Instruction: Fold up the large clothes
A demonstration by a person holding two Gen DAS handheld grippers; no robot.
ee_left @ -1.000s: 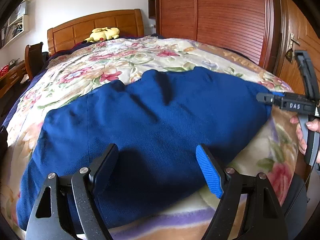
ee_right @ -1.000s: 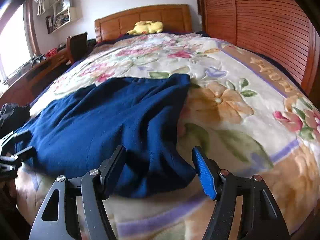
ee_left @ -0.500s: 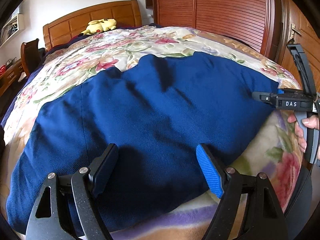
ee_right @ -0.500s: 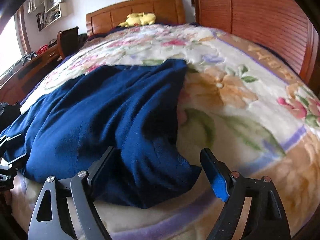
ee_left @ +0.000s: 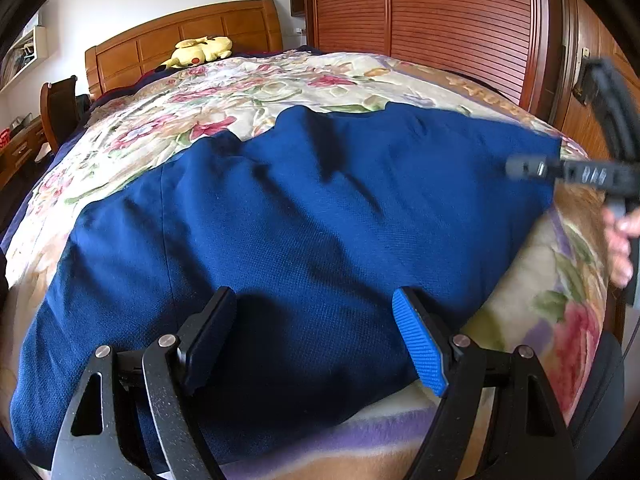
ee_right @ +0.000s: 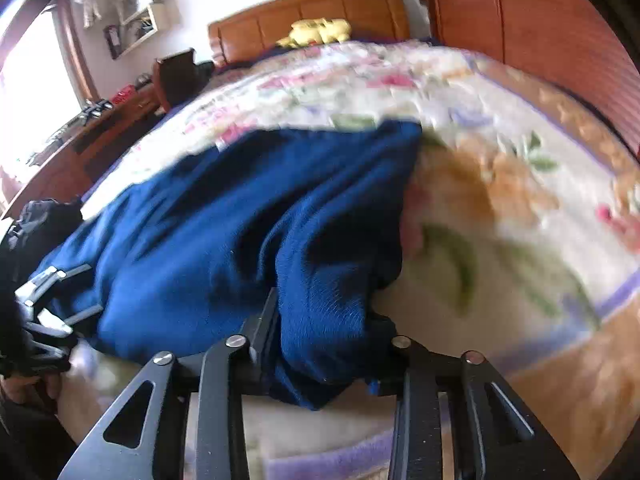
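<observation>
The blue garment (ee_left: pixel 304 232) is lying spread across the near end of the bed, on top of the floral blanket (ee_left: pixel 256 92). Its near edge is running close to the foot of the bed, and its far edge is reaching about halfway up the blanket.

The left gripper (ee_left: pixel 316 332) is hovering over the near middle of the garment with its jaws standing wide apart. Nothing is being held between them; the cloth is lying flat beneath.

The right gripper (ee_right: pixel 320 344) is working at the garment's right near corner. Its jaws have just been closing, and a bunched fold of the blue cloth is sitting between them, clamped. The cloth is rising in a ridge from the grip. In the left wrist view this gripper is showing blurred at the right edge, with the person's hand (ee_left: pixel 620 248) on its handle.

A yellow plush toy (ee_left: pixel 200 50) is lying at the wooden headboard (ee_left: pixel 180 44). A slatted wooden wardrobe (ee_left: pixel 440 20) is standing along the right of the bed. A chair (ee_left: pixel 58 108) is standing at the left side.
</observation>
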